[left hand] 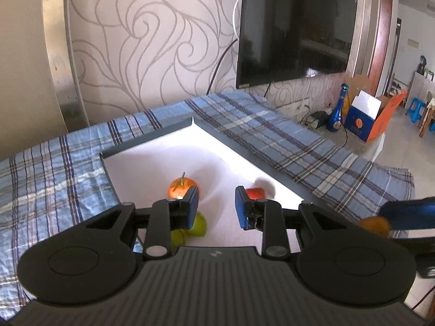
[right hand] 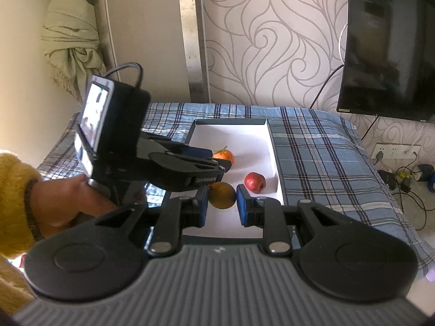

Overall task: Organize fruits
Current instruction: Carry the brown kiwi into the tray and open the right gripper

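Note:
A shallow box with a white floor and a dark rim (left hand: 152,141) (right hand: 273,149) lies on a blue checked cloth. In it are a tangerine with a stem (left hand: 182,187) (right hand: 224,155), a red apple (left hand: 255,192) (right hand: 254,182) and two green fruits (left hand: 199,225), partly hidden under my left finger. My left gripper (left hand: 216,193) hovers over the box, its jaws a little apart with nothing between them. My right gripper (right hand: 222,190) is shut on a brownish-yellow round fruit (right hand: 221,198) above the box's near end. In the left wrist view that fruit (left hand: 373,224) shows at the right edge.
The checked cloth (right hand: 312,146) covers the whole surface. A dark TV (left hand: 293,27) hangs on the patterned wall behind. A blue bottle (left hand: 335,116) and open cartons stand on the floor to the right, with cables (right hand: 405,184). A hand in a yellow sleeve (right hand: 16,195) holds the left gripper.

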### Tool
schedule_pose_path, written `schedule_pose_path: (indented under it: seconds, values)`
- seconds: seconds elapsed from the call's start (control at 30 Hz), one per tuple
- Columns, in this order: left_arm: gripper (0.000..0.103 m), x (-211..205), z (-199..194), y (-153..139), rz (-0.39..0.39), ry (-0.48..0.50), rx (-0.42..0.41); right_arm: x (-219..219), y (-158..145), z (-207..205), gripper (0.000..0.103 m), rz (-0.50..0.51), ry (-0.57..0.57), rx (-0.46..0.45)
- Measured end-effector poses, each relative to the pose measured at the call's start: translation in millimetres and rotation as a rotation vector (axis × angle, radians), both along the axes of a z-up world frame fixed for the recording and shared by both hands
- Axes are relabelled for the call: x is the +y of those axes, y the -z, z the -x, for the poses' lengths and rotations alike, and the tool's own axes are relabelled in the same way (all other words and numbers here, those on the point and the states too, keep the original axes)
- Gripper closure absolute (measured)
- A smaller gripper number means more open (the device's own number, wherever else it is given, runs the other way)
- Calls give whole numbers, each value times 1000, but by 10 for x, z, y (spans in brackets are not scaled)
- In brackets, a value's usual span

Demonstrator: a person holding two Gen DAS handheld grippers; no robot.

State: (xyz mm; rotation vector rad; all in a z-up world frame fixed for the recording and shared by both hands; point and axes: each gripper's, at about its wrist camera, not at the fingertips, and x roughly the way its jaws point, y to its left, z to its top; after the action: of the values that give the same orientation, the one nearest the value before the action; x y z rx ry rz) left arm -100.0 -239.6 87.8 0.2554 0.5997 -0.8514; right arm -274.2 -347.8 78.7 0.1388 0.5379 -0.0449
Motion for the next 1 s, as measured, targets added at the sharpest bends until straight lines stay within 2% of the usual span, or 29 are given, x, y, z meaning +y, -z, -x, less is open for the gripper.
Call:
schedule_pose_path:
  seconds: [0.1, 0.13, 0.23, 0.43, 0.63, 1.0]
  values:
    - [68, 69, 38, -93, 22, -2, -3, 12, 1, -28, 78, 1, -6, 0]
    - [63, 90, 52, -117, 26, -1, -3, 21, 4, -26, 78, 1, -9, -2]
    - [58, 143, 119, -193, 33, -4, -26, 34, 2, -60, 78, -6, -18, -4]
    - [58, 272, 217, -333, 56, -9, -58, 51, 19, -129, 77, -13, -42, -1]
    - [58, 508, 248, -402, 77, -40, -33, -48, 83, -187, 77, -33, -25, 16]
    - [58, 815, 396, -406, 59, -74, -28, -248, 336, -478, 77, -49, -13, 86]
